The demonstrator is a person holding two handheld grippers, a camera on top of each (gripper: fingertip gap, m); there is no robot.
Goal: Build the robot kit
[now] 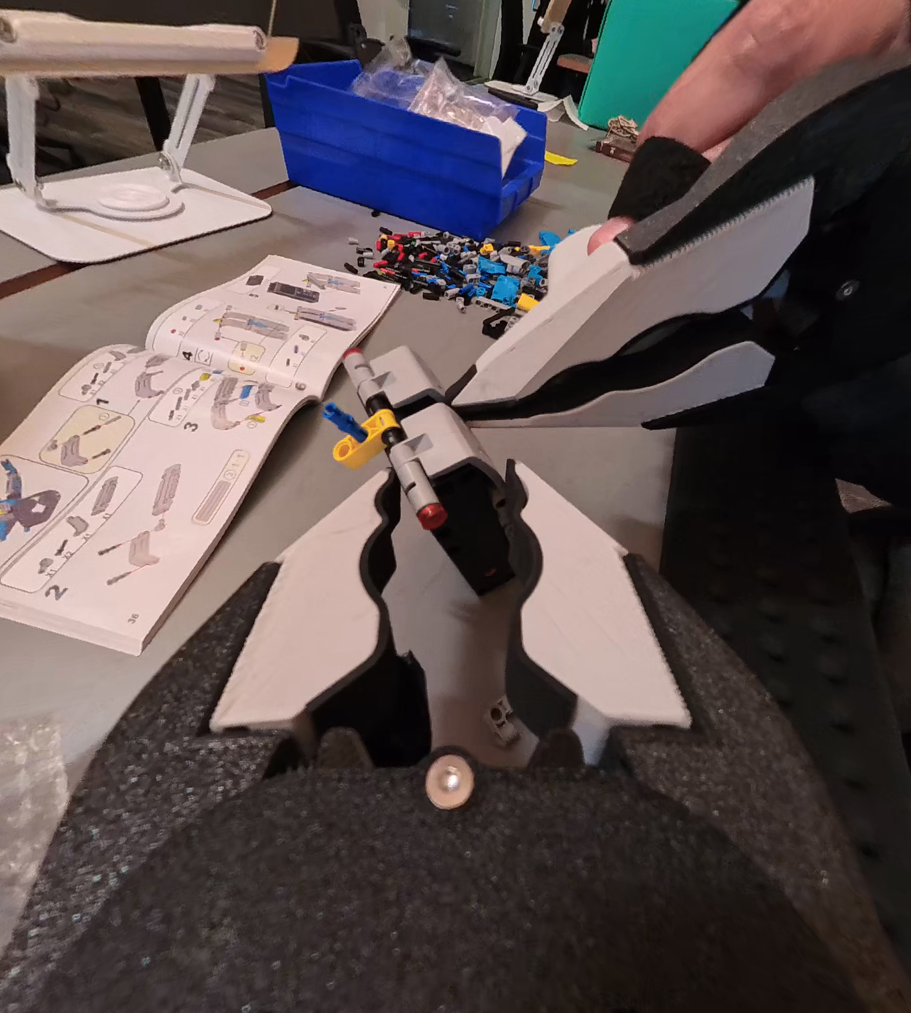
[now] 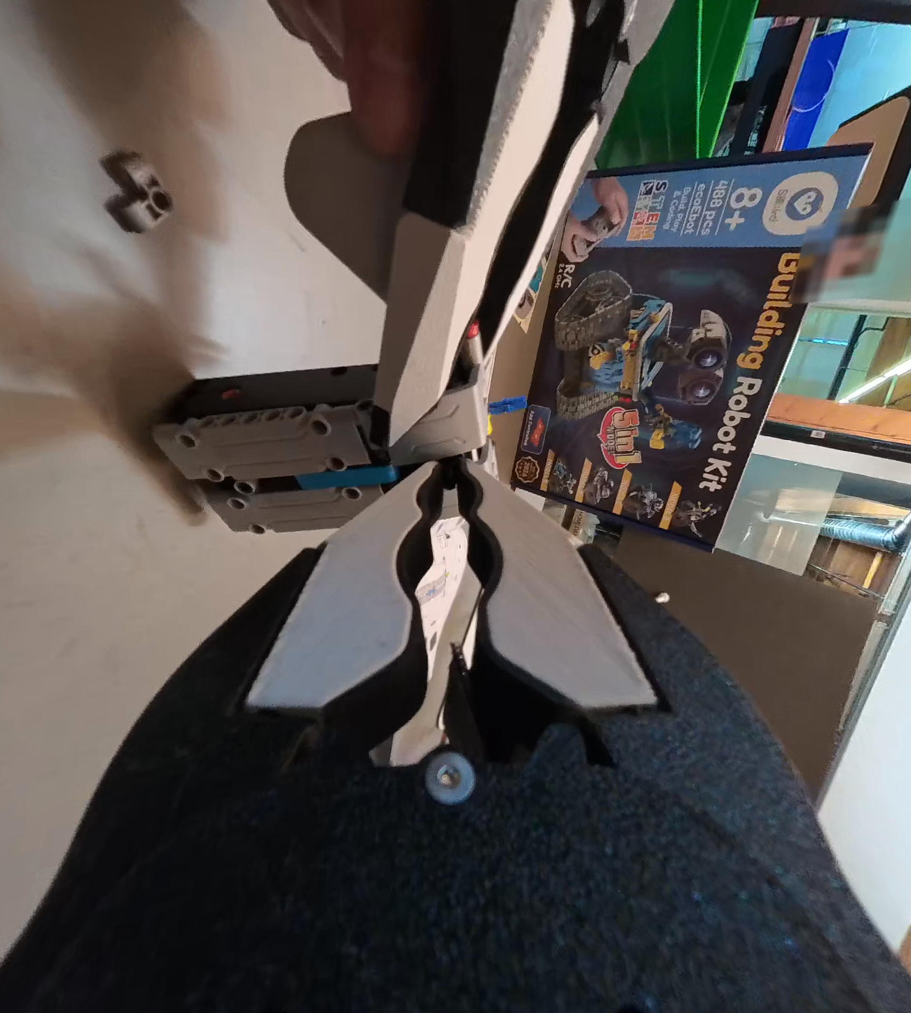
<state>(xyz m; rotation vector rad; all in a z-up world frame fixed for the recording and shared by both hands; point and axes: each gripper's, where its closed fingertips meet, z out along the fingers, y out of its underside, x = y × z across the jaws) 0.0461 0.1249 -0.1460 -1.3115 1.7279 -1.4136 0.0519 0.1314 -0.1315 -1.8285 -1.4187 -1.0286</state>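
My left gripper is shut on a brick assembly: a black body under two grey blocks, crossed by a grey axle with red ends that carries a yellow connector and a blue pin. It is held just above the grey table. My right gripper comes in from the right with its tips together at the seam between the grey blocks. In the right wrist view its tips meet beside the assembly, below a left finger. Whether it pinches a part is hidden.
An open instruction booklet lies to the left. Behind it are a pile of small loose pieces, a blue bin with plastic bags and a white stand. A loose grey connector lies on the table. A kit box stands nearby. The grippers are tip to tip, or close to it.
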